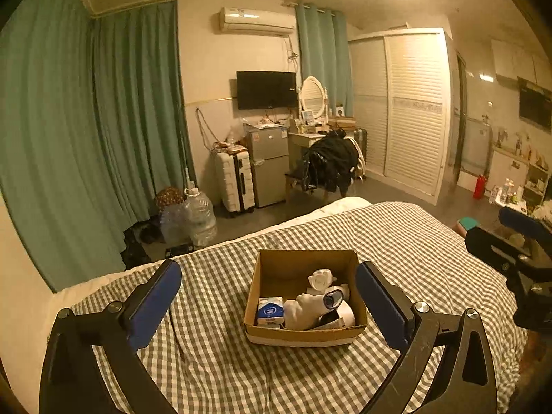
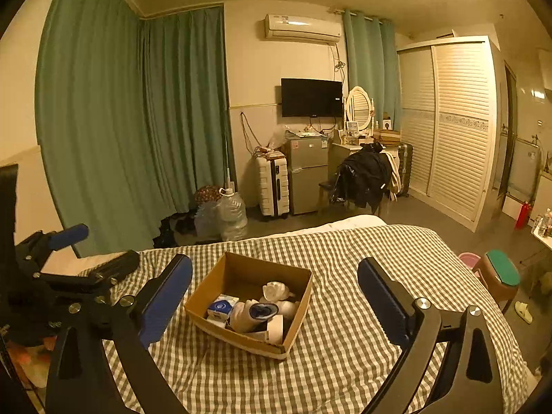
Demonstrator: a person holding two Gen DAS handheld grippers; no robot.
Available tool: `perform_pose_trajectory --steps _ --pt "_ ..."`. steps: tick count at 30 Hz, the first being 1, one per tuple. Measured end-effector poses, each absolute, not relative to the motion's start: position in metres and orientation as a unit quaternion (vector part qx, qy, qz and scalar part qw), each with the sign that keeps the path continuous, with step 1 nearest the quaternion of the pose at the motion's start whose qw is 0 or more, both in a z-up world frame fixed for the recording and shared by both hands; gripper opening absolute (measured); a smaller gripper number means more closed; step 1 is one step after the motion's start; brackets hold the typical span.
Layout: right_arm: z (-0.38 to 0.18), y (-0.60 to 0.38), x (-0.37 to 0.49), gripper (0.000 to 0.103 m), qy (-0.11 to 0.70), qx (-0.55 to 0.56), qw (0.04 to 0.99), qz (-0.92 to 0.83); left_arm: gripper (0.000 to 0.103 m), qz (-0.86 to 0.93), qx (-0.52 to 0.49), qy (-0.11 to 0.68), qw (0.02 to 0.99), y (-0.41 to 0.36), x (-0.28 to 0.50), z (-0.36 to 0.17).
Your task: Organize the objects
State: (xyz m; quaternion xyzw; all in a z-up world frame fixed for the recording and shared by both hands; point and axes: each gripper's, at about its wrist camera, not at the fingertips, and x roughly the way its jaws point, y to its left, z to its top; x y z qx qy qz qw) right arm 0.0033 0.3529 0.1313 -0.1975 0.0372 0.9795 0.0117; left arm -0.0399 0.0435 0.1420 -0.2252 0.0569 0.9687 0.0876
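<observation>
Green curtains (image 1: 103, 120) cover the far left wall of a warmly lit bedroom, with an air conditioner (image 1: 257, 20) mounted above a dark television (image 1: 266, 89), a white suitcase (image 1: 234, 181) beside a small silver fridge (image 1: 269, 169), and a louvred wardrobe (image 1: 410, 110) to the right. Near the camera lies a bed (image 1: 414, 241) under a grey-and-white checked cover, and on it sits an open cardboard box (image 1: 296, 264). Inside the box, crowded toward its near side, are a blue-and-white tissue pack (image 1: 269, 312) at the left, a white sock (image 1: 303, 310) with a dark blue opening next to it, a small white ruffled item (image 1: 321, 277) behind, and a white cylindrical container (image 1: 343, 315) at the right; their exact contact with one another cannot be made out. The left gripper (image 1: 269, 305) hangs above the bed with its blue-padded fingers (image 1: 155, 303) spread wide apart, framing the box from the near side and holding nothing. The right gripper (image 2: 276, 305) is likewise spread wide and empty, its blue pads (image 2: 383, 302) standing either side of the box in the right wrist view, near it but not touching. A stool (image 2: 502, 274) with a green seat stands on the floor beside the bed's right edge.
</observation>
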Motion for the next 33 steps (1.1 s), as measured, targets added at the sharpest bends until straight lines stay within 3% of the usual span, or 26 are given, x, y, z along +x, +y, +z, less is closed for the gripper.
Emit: perform_pose_trajectory --steps 10,21,33 --pt "0.075 0.36 0.002 0.101 0.049 -0.162 0.034 0.985 0.103 0.974 -0.211 0.05 0.065 0.049 -0.042 0.093" --pt "0.01 0.364 -0.038 0.101 0.049 -0.202 0.042 0.977 0.103 0.974 -0.219 0.049 0.038 0.046 -0.055 0.03" --pt "-0.016 0.341 -0.053 0.101 0.026 -0.213 0.049 0.975 0.103 0.968 -0.245 0.057 0.012 0.023 -0.055 -0.004"
